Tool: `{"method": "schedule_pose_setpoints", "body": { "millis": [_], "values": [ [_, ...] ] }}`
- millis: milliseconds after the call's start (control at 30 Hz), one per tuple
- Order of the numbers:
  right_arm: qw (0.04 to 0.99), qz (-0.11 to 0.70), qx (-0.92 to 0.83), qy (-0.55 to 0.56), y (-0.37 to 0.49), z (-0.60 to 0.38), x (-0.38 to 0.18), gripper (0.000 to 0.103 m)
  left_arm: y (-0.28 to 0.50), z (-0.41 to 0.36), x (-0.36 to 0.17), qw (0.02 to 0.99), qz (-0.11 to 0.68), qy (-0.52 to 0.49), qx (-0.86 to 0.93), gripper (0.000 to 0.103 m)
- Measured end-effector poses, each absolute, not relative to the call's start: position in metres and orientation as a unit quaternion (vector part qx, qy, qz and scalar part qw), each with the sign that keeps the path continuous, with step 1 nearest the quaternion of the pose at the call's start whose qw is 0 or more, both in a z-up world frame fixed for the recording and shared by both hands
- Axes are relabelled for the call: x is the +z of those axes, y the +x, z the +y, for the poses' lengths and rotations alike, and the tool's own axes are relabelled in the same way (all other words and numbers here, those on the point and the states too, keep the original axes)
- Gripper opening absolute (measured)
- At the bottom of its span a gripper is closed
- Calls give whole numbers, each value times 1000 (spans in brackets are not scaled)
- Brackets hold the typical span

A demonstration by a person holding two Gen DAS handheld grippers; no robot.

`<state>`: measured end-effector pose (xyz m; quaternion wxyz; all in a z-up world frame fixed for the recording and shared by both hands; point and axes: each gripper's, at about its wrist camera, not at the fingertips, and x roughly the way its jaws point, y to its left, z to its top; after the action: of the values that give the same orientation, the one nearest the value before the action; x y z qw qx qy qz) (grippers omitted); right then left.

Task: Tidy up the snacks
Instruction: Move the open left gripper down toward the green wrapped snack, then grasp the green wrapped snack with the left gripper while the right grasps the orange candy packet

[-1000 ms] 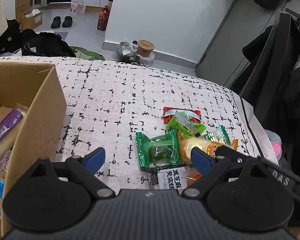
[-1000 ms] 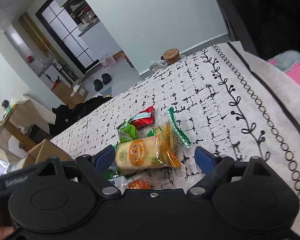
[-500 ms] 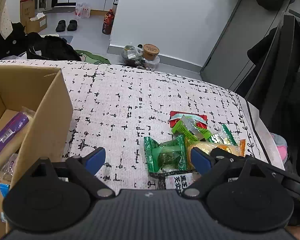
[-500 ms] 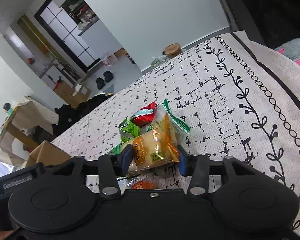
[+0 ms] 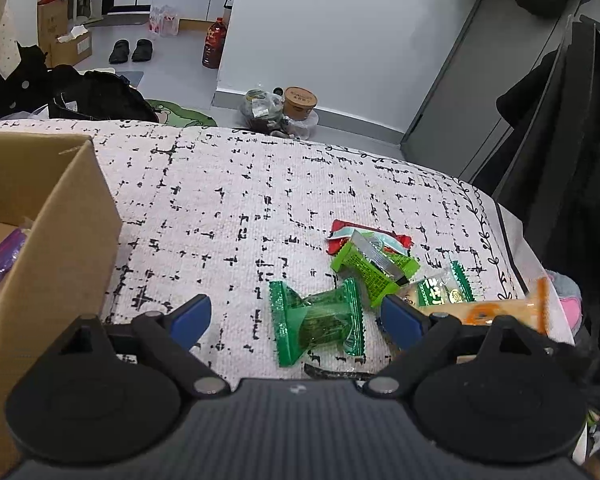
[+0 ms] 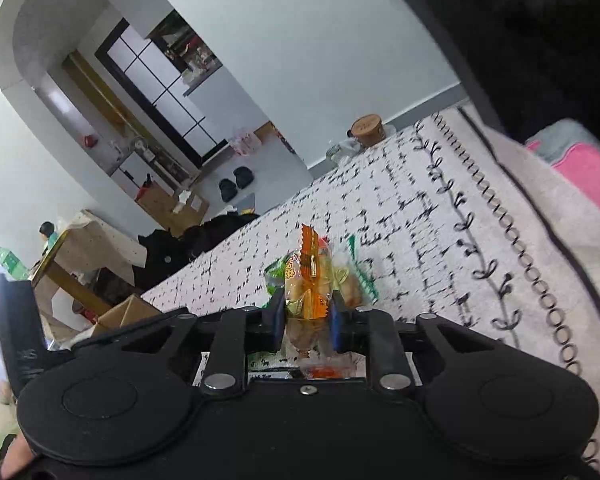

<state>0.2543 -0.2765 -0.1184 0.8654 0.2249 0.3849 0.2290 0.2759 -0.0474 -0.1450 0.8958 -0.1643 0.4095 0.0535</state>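
My right gripper (image 6: 306,322) is shut on an orange snack pack (image 6: 308,280) and holds it tilted up off the patterned cloth; the same orange snack pack shows in the left wrist view (image 5: 496,312). My left gripper (image 5: 296,318) is open and empty, above a dark green candy pack (image 5: 318,322). A light green pack (image 5: 370,268), a red pack (image 5: 342,236) and a small clear green-edged pack (image 5: 440,294) lie beside it. An open cardboard box (image 5: 48,240) with snacks inside stands at the left.
The patterned cloth (image 5: 240,200) covers the table, its edge running at the right (image 6: 540,240). A dark coat (image 5: 572,140) hangs to the right. A cup and bags (image 5: 284,108) sit on the floor beyond the far edge.
My right gripper closed on the orange snack pack and lifted it off the cloth. My left gripper drew back a little and stayed open.
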Motion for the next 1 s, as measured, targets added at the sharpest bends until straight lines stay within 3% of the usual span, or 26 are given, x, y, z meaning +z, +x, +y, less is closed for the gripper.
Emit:
{"method": "schedule_pose_setpoints", "body": {
  "millis": [300, 467, 667, 1000],
  "values": [
    [870, 380, 217, 226, 258, -283, -117, 21, 283, -55, -159, 893, 416, -162, 60, 92],
    [871, 379, 216, 225, 256, -281, -117, 21, 291, -58, -166, 892, 417, -164, 59, 84],
    [869, 383, 218, 225, 256, -278, -118, 21, 293, -59, -171, 889, 425, -159, 60, 43],
    [867, 380, 232, 222, 255, -255, -115, 21, 272, -42, -150, 896, 407, -168, 65, 36]
  ]
}}
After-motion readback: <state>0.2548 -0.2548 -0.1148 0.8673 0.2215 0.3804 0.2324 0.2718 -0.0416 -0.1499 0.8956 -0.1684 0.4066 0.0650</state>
